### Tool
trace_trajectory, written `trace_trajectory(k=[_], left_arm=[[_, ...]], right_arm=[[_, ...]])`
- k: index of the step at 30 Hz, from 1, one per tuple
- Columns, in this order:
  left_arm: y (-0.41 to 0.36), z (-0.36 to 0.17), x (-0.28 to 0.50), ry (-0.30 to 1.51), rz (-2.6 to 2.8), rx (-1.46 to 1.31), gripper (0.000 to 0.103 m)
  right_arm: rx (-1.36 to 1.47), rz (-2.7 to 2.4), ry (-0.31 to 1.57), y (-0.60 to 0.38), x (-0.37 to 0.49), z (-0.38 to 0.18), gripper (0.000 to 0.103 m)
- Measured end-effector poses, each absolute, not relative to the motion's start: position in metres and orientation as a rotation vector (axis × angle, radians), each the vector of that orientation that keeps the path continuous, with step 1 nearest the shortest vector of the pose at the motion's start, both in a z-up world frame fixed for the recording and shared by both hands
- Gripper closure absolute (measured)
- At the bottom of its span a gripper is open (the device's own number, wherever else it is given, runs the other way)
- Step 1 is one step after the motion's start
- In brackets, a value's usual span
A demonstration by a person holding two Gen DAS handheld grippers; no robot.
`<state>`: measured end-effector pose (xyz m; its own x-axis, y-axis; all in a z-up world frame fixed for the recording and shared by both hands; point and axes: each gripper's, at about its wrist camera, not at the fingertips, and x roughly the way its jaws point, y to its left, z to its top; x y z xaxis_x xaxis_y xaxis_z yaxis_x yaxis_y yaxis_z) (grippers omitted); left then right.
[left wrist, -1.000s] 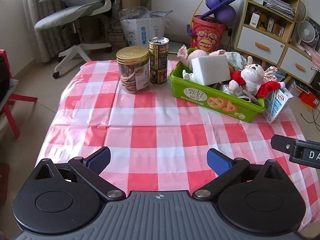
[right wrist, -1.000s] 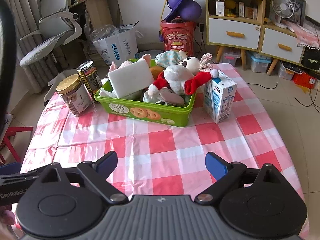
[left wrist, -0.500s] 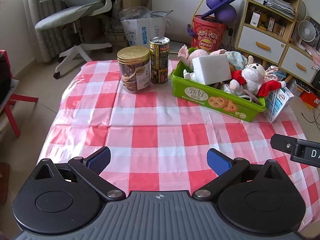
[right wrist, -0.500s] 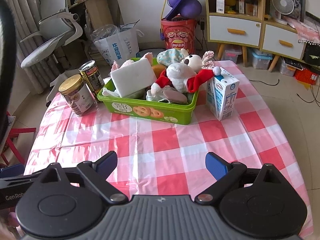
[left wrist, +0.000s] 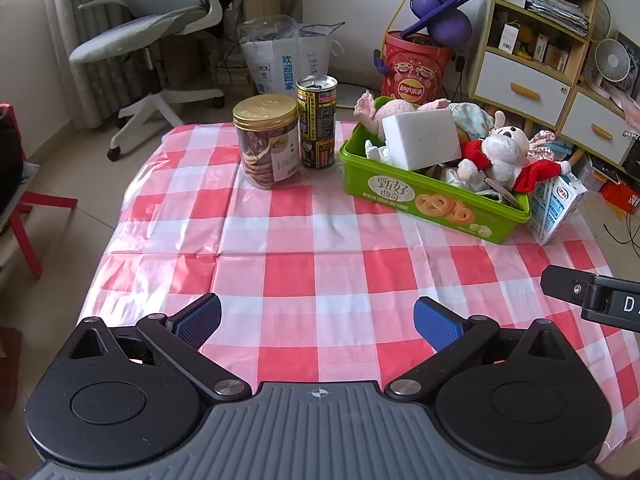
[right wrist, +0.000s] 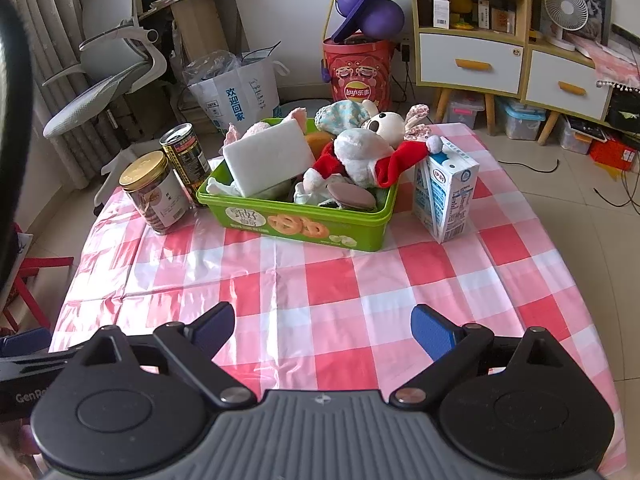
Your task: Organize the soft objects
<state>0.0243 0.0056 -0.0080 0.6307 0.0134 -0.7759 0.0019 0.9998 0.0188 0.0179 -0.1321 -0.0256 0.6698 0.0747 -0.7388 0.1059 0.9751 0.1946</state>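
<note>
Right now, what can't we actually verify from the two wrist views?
- Bottom of the green plastic cookie bin: both views, buried under the white foam block and the white plush dog in red.
- Small print on the blue-and-white milk carton: too small in both.
- Right gripper: in the left view only an edge shows, cut by the frame.
- Table under the red-checked cloth: covered.

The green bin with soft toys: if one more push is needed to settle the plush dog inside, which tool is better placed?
Probably the right tool. Its camera faces the green bin almost straight ahead, with the plush dog near centre. From the left tool, the bin sits off to the right. Both are open and empty.
</note>
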Motion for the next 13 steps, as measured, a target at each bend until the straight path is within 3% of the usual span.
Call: trace_trajectory(k=[13], left_arm=[[0.0048, -0.0084, 0.0247, 0.888, 0.011, 0.033, 0.005]], right_arm=[[0.230, -0.018, 0.841, -0.1324, 0.0182, -0.0275, 0.019]])
